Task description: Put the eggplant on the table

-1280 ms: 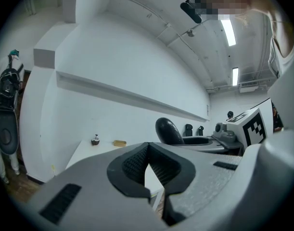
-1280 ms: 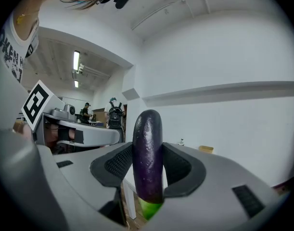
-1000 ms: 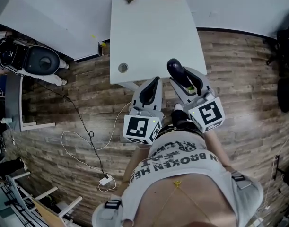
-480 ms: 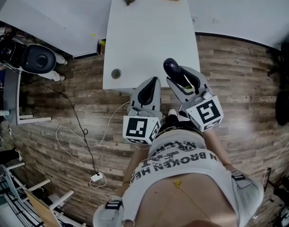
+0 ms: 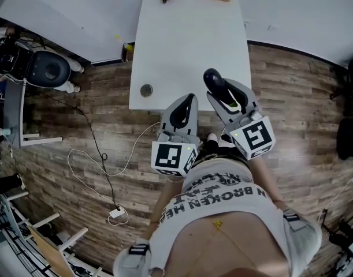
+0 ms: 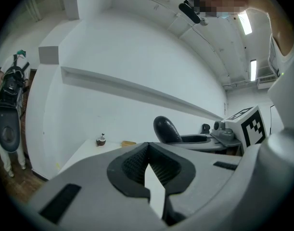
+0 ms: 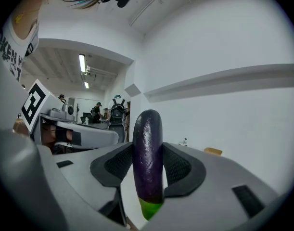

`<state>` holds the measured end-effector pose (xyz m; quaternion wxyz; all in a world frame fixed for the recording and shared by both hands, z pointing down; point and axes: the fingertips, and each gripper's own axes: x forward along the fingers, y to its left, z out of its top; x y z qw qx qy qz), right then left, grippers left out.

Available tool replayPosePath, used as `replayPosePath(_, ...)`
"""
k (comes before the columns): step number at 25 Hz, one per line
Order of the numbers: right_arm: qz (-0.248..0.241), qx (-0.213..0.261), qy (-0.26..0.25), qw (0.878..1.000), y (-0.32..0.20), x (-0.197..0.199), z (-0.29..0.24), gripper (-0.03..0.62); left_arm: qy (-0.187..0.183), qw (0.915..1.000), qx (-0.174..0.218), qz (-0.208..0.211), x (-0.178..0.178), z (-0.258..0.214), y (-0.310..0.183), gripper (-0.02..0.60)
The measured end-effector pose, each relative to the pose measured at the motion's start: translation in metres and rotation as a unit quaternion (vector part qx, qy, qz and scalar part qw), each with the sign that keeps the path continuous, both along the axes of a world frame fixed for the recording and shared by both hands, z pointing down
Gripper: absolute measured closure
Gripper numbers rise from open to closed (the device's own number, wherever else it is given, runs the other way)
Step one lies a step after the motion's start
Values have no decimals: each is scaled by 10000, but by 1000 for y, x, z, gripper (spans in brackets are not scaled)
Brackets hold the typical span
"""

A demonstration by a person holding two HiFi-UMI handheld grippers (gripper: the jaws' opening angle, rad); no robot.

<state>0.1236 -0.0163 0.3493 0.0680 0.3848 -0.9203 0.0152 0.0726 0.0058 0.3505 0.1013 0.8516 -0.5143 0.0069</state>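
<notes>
Above the near edge of the table (image 5: 188,39), the right gripper (image 5: 223,95) clamps the eggplant (image 5: 214,81) upright (green stem end down); the left gripper (image 5: 184,109), just beside it, is closed on nothing. Best carried inboard of that edge, lowered until it touches, then released.

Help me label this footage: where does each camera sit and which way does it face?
Head view: on the person's head, facing steeply down at the table; torso, left tongs and right tongs show.
Left gripper view: on the left tongs, facing along the table; their shut jaws show.
Right gripper view: on the right tongs, facing likewise; jaws clamp the eggplant.
Shared: all three show the eggplant.
</notes>
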Motion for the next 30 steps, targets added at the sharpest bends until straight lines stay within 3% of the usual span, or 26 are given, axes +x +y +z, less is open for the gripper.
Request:
replayPosePath(6, 598, -128, 126, 9980, -37, -19, 1, 402, -8, 9984, 10, 566, -23, 1, -50, 583)
replayPosePath(17, 921, -39, 165, 9956, -115, -81, 2, 402, -3, 9926, 17, 1210, -73, 2, -134, 583)
replayPosePath(30, 1508, -88, 265, 9882, -150, -126, 14, 402, -40, 9842, -30, 1769, -121, 14, -176, 583)
